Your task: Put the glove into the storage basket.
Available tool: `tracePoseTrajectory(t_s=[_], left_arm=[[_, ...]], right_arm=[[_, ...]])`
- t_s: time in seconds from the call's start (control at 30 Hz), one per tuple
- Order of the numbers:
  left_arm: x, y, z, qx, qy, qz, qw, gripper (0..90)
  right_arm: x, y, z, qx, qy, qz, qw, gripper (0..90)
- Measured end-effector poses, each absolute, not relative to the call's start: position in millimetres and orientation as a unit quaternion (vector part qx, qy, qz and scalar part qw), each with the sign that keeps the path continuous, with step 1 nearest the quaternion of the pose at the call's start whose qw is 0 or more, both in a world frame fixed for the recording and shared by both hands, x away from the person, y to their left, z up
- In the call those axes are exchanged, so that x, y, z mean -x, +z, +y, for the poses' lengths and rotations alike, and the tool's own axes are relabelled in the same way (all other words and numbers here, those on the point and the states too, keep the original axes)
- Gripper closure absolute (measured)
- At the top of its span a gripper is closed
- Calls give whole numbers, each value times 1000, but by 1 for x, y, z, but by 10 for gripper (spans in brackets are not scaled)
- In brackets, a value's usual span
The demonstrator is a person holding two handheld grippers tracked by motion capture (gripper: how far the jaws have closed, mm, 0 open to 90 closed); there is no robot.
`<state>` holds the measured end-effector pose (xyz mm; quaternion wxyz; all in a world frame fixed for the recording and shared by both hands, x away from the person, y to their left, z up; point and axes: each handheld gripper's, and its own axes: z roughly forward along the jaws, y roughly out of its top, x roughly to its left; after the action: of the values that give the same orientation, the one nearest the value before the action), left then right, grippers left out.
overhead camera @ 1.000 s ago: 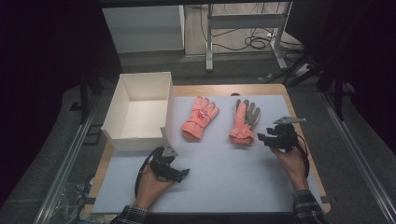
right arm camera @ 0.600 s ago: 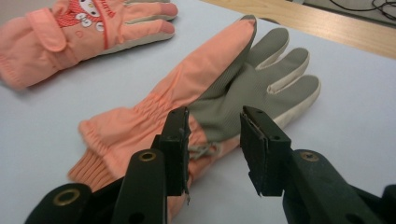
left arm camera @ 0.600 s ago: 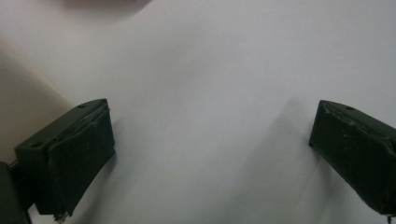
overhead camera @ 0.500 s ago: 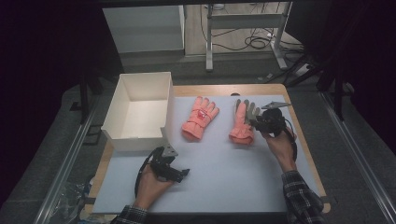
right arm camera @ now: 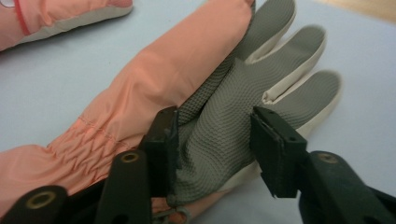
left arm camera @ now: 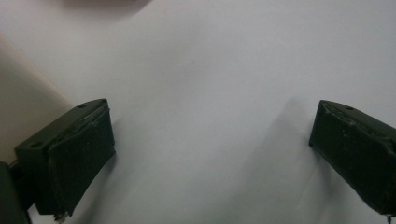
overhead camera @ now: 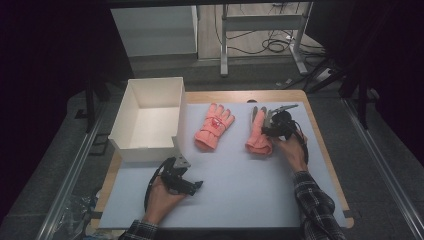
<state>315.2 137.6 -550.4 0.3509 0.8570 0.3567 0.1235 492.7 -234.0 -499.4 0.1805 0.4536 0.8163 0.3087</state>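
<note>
The right-hand glove (overhead camera: 257, 135), salmon with a grey textured palm, lies flat on the table (overhead camera: 240, 180) under its pale sheet. The right hand-held gripper (right arm camera: 212, 140) sits over its palm, jaws part open and just opening further, the grey fabric bunched between them; one pad touches it, the other stands clear. A second glove (overhead camera: 214, 126) lies beyond, a white box (overhead camera: 150, 120) farther. The left hand-held gripper (overhead camera: 187, 185) rests open, empty. The room around is dark; no writing is legible.

We cannot tell whether the right gripper (right arm camera: 215, 149) presses the grey-palmed glove (right arm camera: 187, 93); its cuff runs off the frame's left edge. The second glove (right arm camera: 56, 18) is cut by the top edge.
</note>
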Motion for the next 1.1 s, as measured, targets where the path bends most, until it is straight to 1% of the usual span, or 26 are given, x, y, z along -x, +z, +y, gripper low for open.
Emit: tracePoseTrajectory(t_s=[0.1, 0.2, 0.3, 0.43, 0.8, 1.1], left_arm=[[-315, -550, 138, -857, 123, 357, 351, 0], [-315, -550, 138, -857, 124, 356, 350, 0], [-315, -550, 138, -857, 124, 356, 350, 1], [-315, -550, 138, -857, 123, 357, 351, 0], [-315, -550, 138, -857, 123, 357, 351, 1], [-315, -550, 138, -857, 123, 356, 350, 1]], right_arm=[[-492, -505, -236, -465, 317, 808, 175, 654], [-489, -505, -234, -469, 317, 805, 180, 791], [-487, -503, -235, -475, 322, 799, 181, 845], [-485, -499, -239, -484, 342, 788, 168, 863], [-465, -484, -250, -481, 386, 771, 156, 866], [-447, -468, -252, -472, 418, 766, 126, 865]])
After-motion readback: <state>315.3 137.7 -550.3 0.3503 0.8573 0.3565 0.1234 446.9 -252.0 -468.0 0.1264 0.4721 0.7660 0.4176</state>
